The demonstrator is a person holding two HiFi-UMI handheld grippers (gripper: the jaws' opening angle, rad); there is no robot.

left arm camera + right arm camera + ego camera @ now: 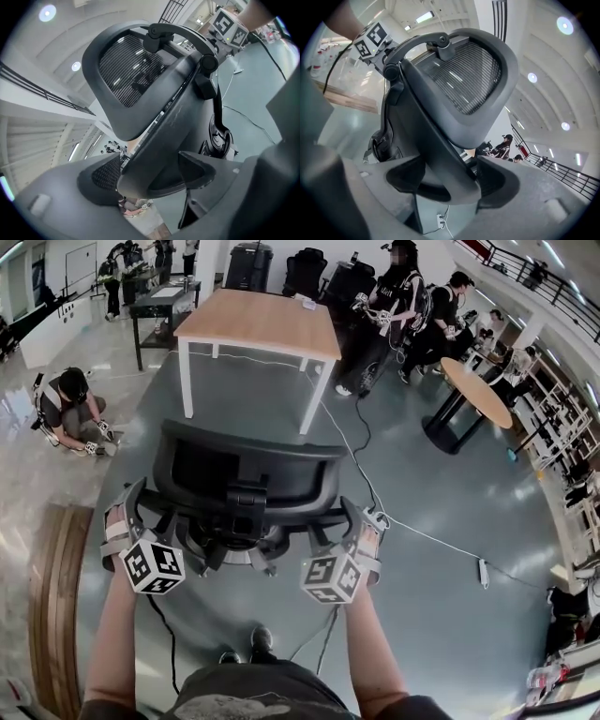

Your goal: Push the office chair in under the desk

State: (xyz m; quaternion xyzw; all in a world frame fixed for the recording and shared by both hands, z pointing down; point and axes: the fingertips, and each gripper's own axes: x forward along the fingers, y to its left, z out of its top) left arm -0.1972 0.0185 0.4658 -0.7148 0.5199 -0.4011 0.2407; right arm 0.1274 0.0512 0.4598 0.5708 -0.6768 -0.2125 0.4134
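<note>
- While the person is leaning in from behind, the left claw [131, 510] and right claw [362, 526] are both standing wide apart. Each is straddling one side edge of the backrest, and no pad seems to be clamping it.
- The office chair [248, 474] is sitting just ahead of them on the glossy floor [431, 587], back turned to the person and well short of the bench.
- Its rigid frame is probably offering the firmest hold. The mesh panel is likely giving way under pressure, so both side rims are looking like the places to push, evenly, to stop the seat swivelling.
- A white cable [352, 442] is trailing across the floor between chair and bench, possibly threatening to catch a wheel.
- The wood-topped bench [262, 322] is waiting beyond, with the gap between its white legs facing the chair.
</note>
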